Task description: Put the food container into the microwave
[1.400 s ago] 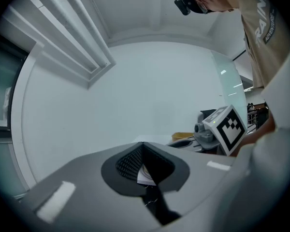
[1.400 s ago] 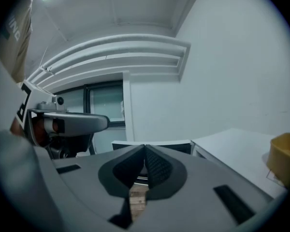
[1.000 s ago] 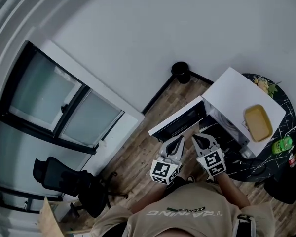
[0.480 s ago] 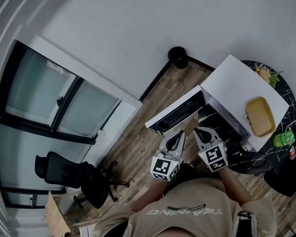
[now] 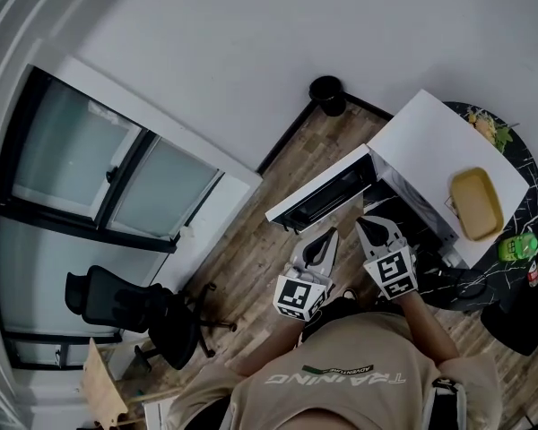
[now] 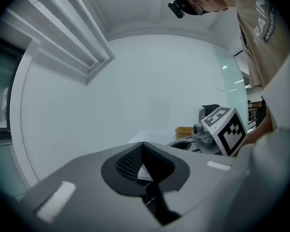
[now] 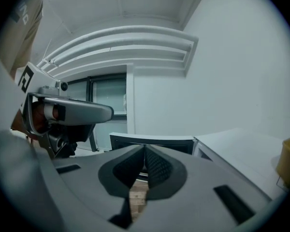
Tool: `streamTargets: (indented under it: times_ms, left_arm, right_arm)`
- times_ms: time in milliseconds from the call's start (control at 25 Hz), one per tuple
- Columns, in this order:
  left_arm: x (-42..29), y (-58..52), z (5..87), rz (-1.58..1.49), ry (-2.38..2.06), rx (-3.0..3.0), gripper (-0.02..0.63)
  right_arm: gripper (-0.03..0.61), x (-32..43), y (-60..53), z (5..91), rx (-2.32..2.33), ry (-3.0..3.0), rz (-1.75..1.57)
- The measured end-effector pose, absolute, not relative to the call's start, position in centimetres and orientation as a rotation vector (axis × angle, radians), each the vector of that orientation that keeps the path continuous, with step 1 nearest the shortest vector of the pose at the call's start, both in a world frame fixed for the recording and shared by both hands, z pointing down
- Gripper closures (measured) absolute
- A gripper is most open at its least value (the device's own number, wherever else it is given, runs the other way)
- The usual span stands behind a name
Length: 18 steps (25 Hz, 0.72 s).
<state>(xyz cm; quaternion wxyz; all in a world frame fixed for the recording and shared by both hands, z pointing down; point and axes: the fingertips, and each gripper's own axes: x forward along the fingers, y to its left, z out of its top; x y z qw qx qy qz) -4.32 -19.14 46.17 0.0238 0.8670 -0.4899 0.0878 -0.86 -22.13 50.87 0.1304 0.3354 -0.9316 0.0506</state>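
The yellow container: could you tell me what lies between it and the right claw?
In the head view, the open microwave stands between right claw and container.

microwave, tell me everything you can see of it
The microwave is a white box with a plain flat top, standing on a dark marbled table. Its door, white-framed with a dark window, is swung wide open to the side. The cavity behind it looks dark, and its contents cannot be made out. A yellow container sits on top near one end.
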Motion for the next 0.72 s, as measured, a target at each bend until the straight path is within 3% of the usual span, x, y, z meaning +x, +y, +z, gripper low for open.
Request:
streamTargets:
  times_ms: [720]
  left_arm:
    - [-6.2, -20.7, 45.8, 0.250, -1.514, 2.682, 0.611]
  right_arm:
    - [0.568, -3.0, -22.7, 50.4, 0.945, -2.688, 0.133]
